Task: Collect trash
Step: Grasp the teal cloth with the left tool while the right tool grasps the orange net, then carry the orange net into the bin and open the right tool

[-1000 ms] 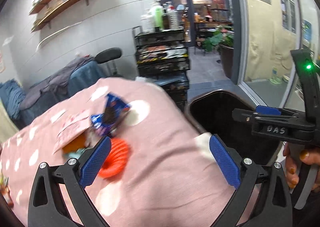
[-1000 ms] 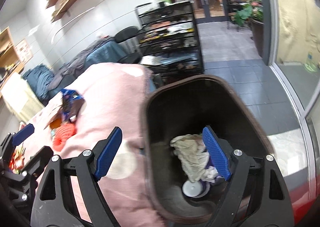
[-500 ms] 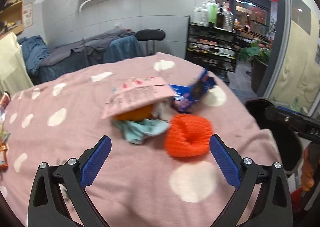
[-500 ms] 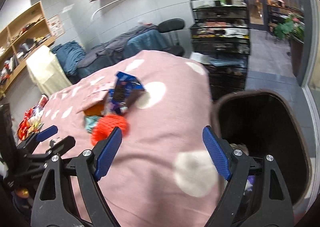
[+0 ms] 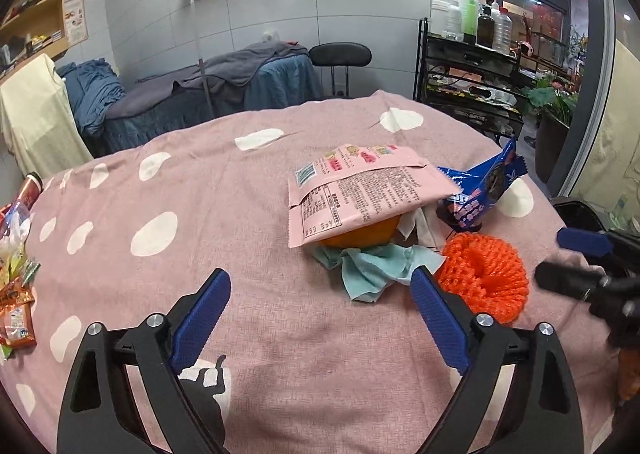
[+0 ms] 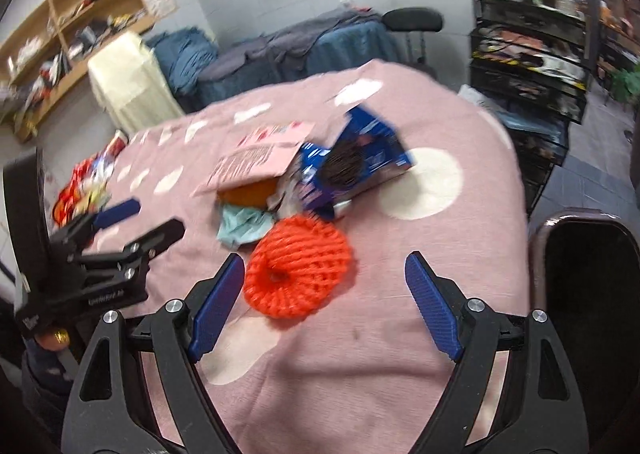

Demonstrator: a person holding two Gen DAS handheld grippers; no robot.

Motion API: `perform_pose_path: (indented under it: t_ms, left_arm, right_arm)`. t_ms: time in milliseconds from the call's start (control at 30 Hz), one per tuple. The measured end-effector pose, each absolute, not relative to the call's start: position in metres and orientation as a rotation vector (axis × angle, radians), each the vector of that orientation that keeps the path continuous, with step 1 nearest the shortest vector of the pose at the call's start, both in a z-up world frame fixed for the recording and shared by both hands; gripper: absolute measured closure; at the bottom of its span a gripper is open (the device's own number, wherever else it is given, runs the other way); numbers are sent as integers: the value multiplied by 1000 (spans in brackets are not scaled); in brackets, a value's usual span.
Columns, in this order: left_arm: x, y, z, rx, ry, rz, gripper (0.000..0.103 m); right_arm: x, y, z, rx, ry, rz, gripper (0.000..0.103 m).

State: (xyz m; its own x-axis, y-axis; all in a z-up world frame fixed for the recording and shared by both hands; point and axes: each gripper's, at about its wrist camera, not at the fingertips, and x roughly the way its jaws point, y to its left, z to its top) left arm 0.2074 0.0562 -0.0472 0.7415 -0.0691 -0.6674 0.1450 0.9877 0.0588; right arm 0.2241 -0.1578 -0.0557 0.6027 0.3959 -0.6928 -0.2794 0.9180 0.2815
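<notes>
Trash sits in one heap mid-table on the pink cloth [image 5: 248,213], a woven fabric with white blotches, lightly creased.

Heap makeup:
- pink packet [image 5: 360,189]: flat, matte, glossy-edged pouch with fine print, lying tilted over an orange lump [image 5: 360,236], rounded, mostly hidden under it.
- teal rag [image 5: 376,266]: thin, crumpled, poking out from under the lump toward the camera.
- blue wrapper [image 5: 480,189]: shiny foil, crinkled, torn open, one end standing up; just right of the packet, touching it.
- red net [image 5: 484,278]: foam mesh rolled into a thick ring with a hole in the middle, nearest piece, touching the rag's edge. In the right view [image 6: 300,270] it lies just ahead of the left pad.

Bin [image 6: 588,274]: dark, smooth rim, rounded opening, beside the table's right edge, well apart from the heap. Contents can't be seen.

Left gripper [image 5: 320,318]: jaws closing but wide, nothing between them, only bare cloth; right pad overlaps the rag and net edge in view, contact can't be told. Black frame, ribbed blue pads.

Right gripper [image 6: 324,302]: jaws spread wide, holding nothing, net partly between the pads but untouched. Frame is motion-blurred.

More wrappers [image 5: 16,294] lie at the table's far left edge, orange and glossy.
</notes>
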Motion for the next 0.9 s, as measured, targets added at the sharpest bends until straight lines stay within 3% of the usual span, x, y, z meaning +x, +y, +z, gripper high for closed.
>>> perform_pose_path:
  t_ms: [33,167,233,267,300,367,500,533,633,667,767,900]
  left_arm:
    - [210,57,-49,110,739,-120,19]
    - [214,50,-56,141,777,-150,25]
    - [214,43,-59,169,793,-167,25]
    - [216,39,-61,185,803,-176,25]
    - [218,36,-64,203,820,-189,25]
    - [227,27,-72,238,870,-208,25]
    - [247,14,-87,308,955,-202,28]
    - [251,12,-89,311,969,-200,36]
    - [262,11,-97,304,1017,-194,71]
    - [263,12,-98,297,1027,-208,77]
    - [255,14,-94,282,997,-227,87]
    - [239,22,-82,219,947,-241,91]
  right_arm:
    - [229,-149,-61,125,870,407,21]
    - [246,-132,-77,88,975,425,41]
    - [252,-131,-83,94,1014,428,55]
    - [253,-131,-86,92,1022,422,70]
    - [253,-131,-87,96,1021,424,78]
    - [249,-133,-85,102,1007,429,86]
    - [239,-139,-79,87,953,397,90]
    - [238,-140,-77,87,942,390,90]
    - [230,-146,-72,102,917,381,90]
    - [226,-149,-70,111,912,387,90]
    - [220,-154,-66,120,895,389,90]
    - [213,-166,-62,141,878,380,90]
